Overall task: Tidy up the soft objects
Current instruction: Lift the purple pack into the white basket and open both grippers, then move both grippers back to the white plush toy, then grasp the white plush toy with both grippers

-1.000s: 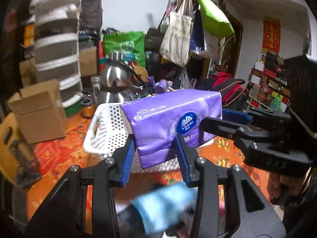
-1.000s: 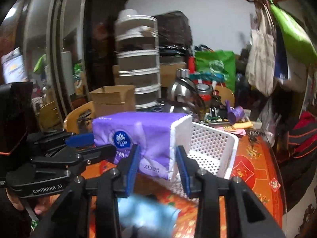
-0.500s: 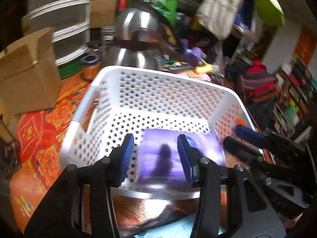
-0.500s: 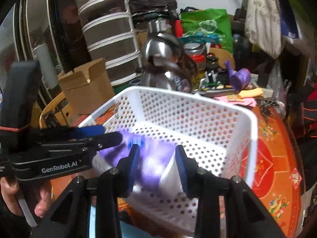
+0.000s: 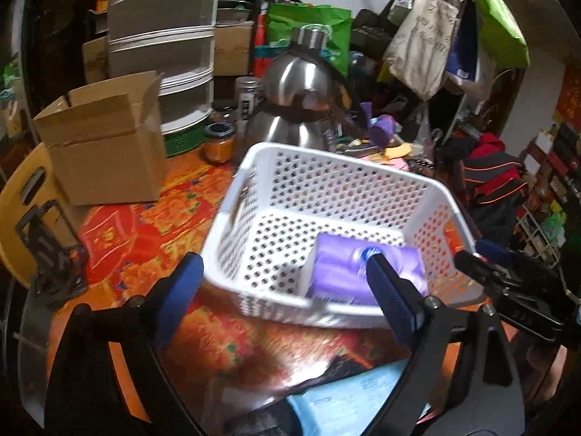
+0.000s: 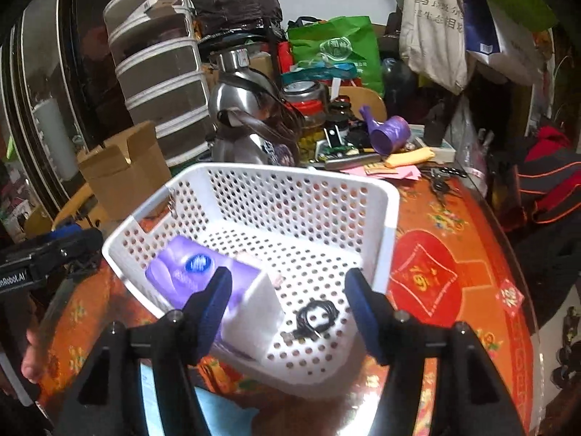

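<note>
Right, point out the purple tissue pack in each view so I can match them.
Left wrist: purple tissue pack lies in the white basket, near right corner.
Right wrist: the pack lies in the basket's near left corner.
Shared landmark: steel kettle behind the basket.

White basket (image 5: 326, 196) dotted with round holes, purple tissue pack (image 5: 337, 272) with a blue logo inside. Tablecloth (image 6: 454, 254) is orange-red with flowery print. Brown box (image 5: 105, 145) far left, shiny steel kettle (image 5: 297, 101), green bag (image 6: 337, 47) at the back.
</note>
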